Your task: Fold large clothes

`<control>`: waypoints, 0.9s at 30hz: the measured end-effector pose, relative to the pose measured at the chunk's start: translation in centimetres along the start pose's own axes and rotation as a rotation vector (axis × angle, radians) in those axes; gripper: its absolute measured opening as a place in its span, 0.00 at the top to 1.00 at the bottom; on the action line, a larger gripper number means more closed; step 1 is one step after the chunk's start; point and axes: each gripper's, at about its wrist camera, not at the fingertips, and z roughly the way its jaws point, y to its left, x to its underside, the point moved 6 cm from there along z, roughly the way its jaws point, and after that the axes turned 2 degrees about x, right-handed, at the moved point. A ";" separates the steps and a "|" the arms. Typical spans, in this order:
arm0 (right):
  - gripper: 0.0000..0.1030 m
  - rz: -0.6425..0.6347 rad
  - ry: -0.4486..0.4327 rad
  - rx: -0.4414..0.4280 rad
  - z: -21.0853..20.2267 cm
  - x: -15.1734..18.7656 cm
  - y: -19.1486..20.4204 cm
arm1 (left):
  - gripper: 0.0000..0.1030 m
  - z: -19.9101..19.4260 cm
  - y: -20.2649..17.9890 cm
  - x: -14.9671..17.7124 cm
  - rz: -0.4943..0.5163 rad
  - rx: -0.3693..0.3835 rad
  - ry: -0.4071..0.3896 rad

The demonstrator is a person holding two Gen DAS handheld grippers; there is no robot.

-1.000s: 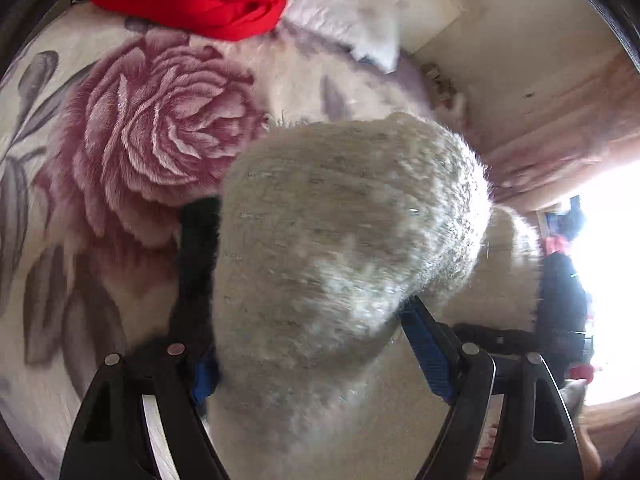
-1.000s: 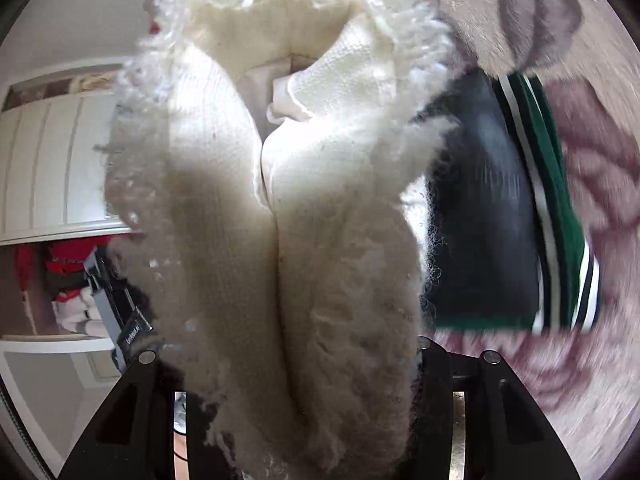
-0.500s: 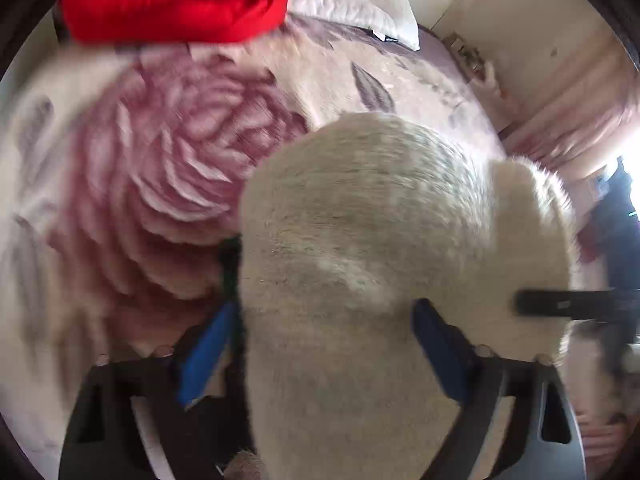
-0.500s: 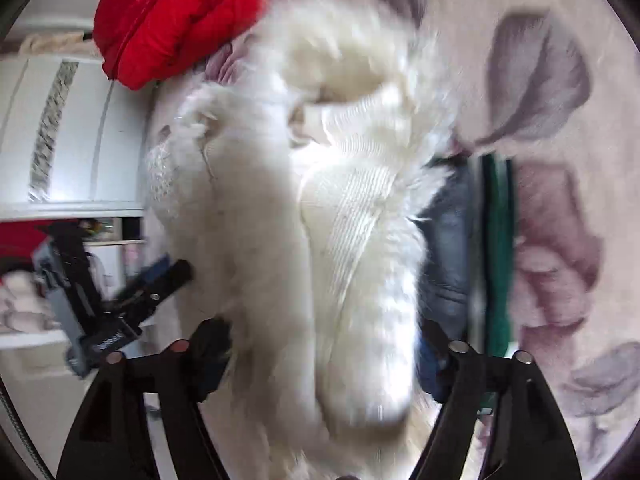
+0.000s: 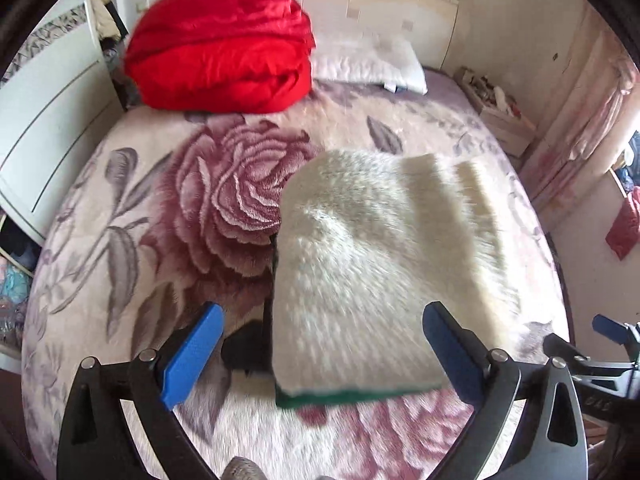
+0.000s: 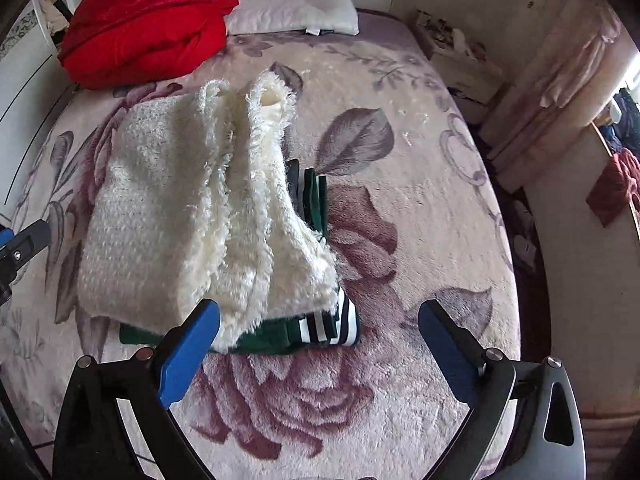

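Now both the left gripper [image 5: 320, 344] and right gripper [image 6: 320, 336] have just spread wide, apparently clear of the sweater [image 6: 192, 216].

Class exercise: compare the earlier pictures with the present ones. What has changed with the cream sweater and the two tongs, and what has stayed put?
Both tongs, left and right, let go of the cream sweater; their jaws have just been opening and now stand wide and empty, drawn back above it. The sweater lies folded on the green striped garment. The red bundle, pillow and rose blanket stayed.

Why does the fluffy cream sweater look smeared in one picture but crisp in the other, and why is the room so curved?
Left wrist view: the cream sweater is motion-blurred. Right wrist view: its fibres are sharp. Both: fisheye lenses bend the bed and walls; daylight glares at the right edge.
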 end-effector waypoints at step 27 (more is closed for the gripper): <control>0.02 0.012 -0.382 0.071 -47.1 17.0 -5.7 | 0.01 -38.9 -4.7 10.5 0.012 -0.091 -0.259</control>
